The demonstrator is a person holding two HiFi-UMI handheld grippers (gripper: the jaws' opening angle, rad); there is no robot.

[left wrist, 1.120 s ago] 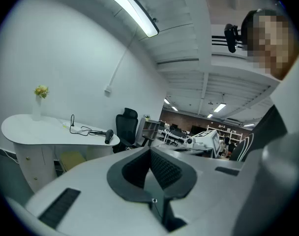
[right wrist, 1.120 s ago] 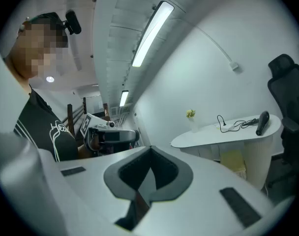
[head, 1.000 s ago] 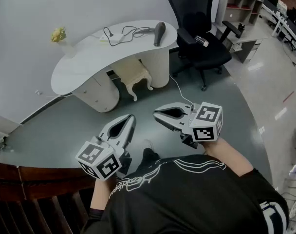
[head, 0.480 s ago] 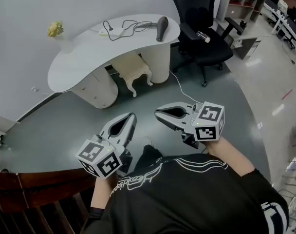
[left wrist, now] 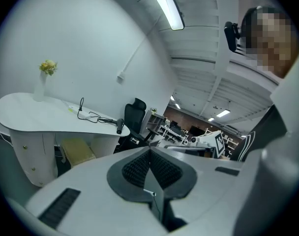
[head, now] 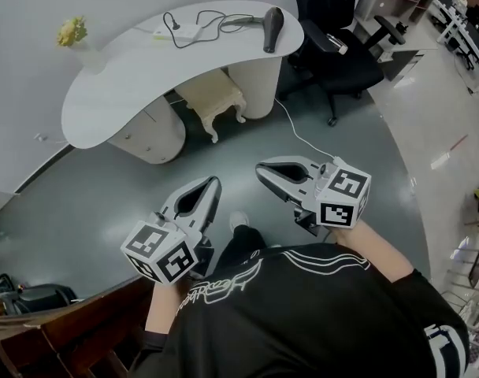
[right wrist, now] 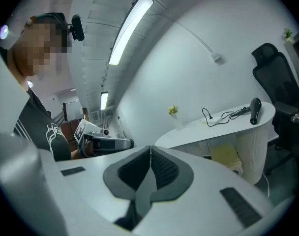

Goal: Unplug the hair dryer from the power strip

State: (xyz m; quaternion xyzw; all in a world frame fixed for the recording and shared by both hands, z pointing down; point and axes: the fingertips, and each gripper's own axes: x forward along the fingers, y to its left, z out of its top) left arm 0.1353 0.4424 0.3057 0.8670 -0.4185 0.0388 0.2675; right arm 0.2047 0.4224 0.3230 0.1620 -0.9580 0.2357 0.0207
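— Where do we find the hair dryer?
— The dark grey hair dryer (head: 272, 28) lies at the far right end of the curved white bench (head: 105, 105), well apart from us. Its black cord (head: 214, 24) loops leftward to the white power strip (head: 179, 34) on the same top. From this far off we cannot tell whether the plug sits in the strip.
— And our two tools?
— We hold both low over the grey floor (head: 90, 203), near our body. The left tool (head: 213, 182) has its jaws pressed together with nothing between them. The right tool (head: 260, 168) is likewise closed and empty. Both point toward the bench.
— What else do we see around it?
— A white vase of yellow flowers (head: 72, 36) stands at the bench's left end, and a cream stool (head: 213, 101) sits under the top. A black office chair (head: 338, 50) is just to the right, and a thin white cable (head: 301, 136) runs across the floor from the bench toward us.
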